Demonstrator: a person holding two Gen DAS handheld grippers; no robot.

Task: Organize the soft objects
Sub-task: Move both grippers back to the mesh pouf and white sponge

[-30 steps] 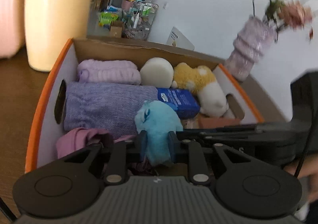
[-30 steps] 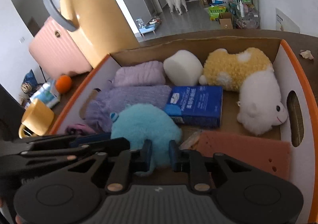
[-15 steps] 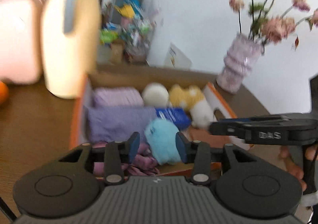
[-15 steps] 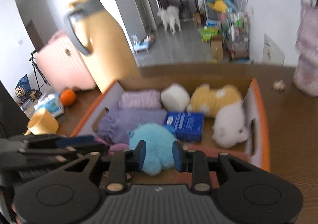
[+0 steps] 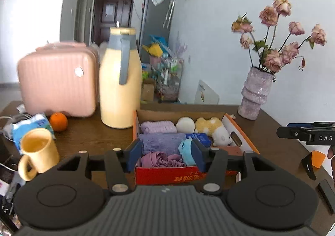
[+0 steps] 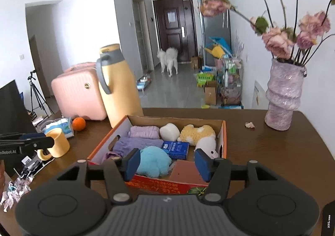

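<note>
Turquoise plush toy (image 6: pixel 153 162) lies packed in your orange-edged cardboard box (image 6: pixel 224 141).
Your left gripper (image 5: pixel 165 155) and right gripper (image 6: pixel 165 162) are opening, empty; next, judge whether anything soft remains outside.

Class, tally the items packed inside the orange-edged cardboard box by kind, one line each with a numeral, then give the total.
Plush toys (blue, yellow-and-white): 2
Rolled or bunched purple and mauve cloths: 3
White foam lump: 1
Blue tissue pack: 1
Brown sponge slab: 1
Total: 8
</note>
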